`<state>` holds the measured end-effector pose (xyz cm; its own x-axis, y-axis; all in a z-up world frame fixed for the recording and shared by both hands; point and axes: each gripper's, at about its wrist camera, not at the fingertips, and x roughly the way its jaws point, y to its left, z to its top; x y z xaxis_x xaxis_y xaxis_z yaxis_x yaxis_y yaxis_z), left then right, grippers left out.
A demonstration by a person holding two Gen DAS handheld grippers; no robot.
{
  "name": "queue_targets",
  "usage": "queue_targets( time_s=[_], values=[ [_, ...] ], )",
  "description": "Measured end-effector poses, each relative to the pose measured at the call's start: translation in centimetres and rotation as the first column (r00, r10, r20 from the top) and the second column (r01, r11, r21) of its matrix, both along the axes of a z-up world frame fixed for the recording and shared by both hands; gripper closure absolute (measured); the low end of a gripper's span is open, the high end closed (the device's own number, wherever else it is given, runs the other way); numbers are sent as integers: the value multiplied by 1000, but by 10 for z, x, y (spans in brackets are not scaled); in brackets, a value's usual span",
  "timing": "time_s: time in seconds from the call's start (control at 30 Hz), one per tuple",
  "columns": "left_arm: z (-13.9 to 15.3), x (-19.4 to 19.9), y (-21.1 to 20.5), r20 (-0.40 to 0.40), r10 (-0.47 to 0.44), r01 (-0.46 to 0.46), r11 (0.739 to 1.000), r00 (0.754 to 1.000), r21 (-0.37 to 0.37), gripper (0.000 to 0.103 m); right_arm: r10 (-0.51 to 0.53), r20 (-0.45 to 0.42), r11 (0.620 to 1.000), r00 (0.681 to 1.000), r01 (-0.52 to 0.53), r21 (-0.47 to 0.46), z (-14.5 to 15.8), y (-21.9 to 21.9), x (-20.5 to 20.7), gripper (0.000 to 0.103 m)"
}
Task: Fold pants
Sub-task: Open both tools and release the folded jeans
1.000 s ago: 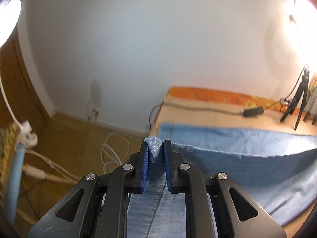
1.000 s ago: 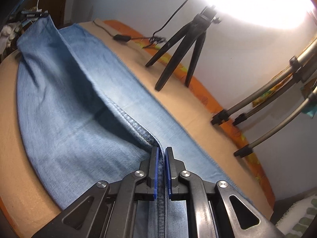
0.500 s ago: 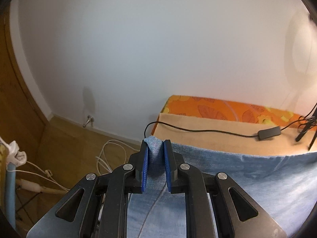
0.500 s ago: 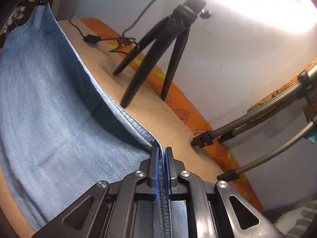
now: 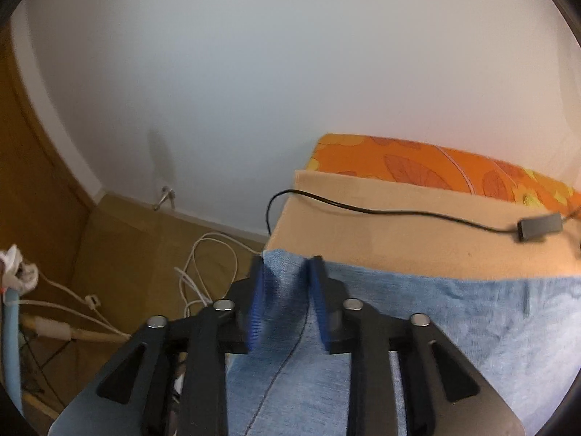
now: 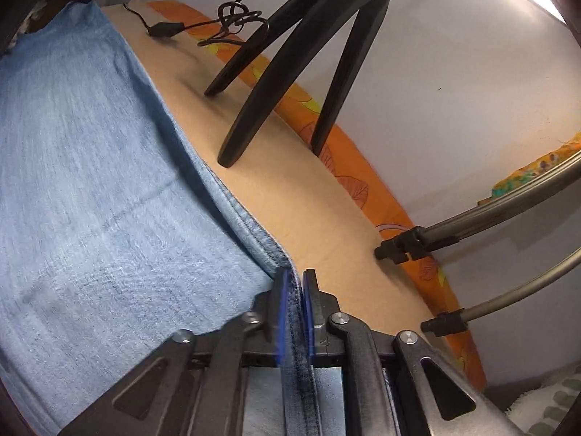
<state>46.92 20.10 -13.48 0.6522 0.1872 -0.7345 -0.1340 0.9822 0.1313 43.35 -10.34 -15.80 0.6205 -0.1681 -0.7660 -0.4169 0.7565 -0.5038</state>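
Note:
Light blue denim pants [image 5: 454, 312] lie spread on a tan-covered surface [image 5: 399, 239]. My left gripper [image 5: 287, 272] sits at a corner of the pants by the surface's left end; its jaws stand apart with loose denim between them. In the right wrist view the pants [image 6: 90, 181] stretch away to the left, and my right gripper [image 6: 295, 279] is shut on their thick seamed edge.
A black cable with an inline switch [image 5: 537, 226] lies on the surface beyond the pants. A black tripod [image 6: 290, 72] stands just past the pants' far edge. Metal stand legs [image 6: 472, 225] are at right. White cables [image 5: 210, 269] lie on the wooden floor at left.
My left gripper's jaws have opened wider around the denim corner. Both grippers have carried the pants' edge farther across the surface toward the tripod and wall, and lower.

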Motion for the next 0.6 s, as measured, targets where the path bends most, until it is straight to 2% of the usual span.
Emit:
queue_targets(
  time_s=[0.07,0.1,0.27,0.4,0.47,0.6],
  values=[
    [5,-3,9,6,27,-26,999,1000,-25,74,-11,21,1000,1000,11,6,7,-3,-2,58],
    [11,-7,16,13,55,-55,998,998,-21,73,-11,25,1000,1000,10,27,13,-5,-3,58],
    [45,-41,40,62,75,-74,997,995,-10,72,-1,57,996,998,-4,84,43,-7,-27,56],
    [62,-90,54,76,24,-23,999,997,-23,72,41,39,984,998,-47,172,63,-2,-56,56],
    [57,-109,57,47,2,0,1000,999,-27,72,82,14,972,997,-83,218,68,3,-76,57],
    [31,-149,71,-43,-31,27,995,999,-97,72,156,-44,955,987,-139,260,62,13,-112,57]
  ],
)
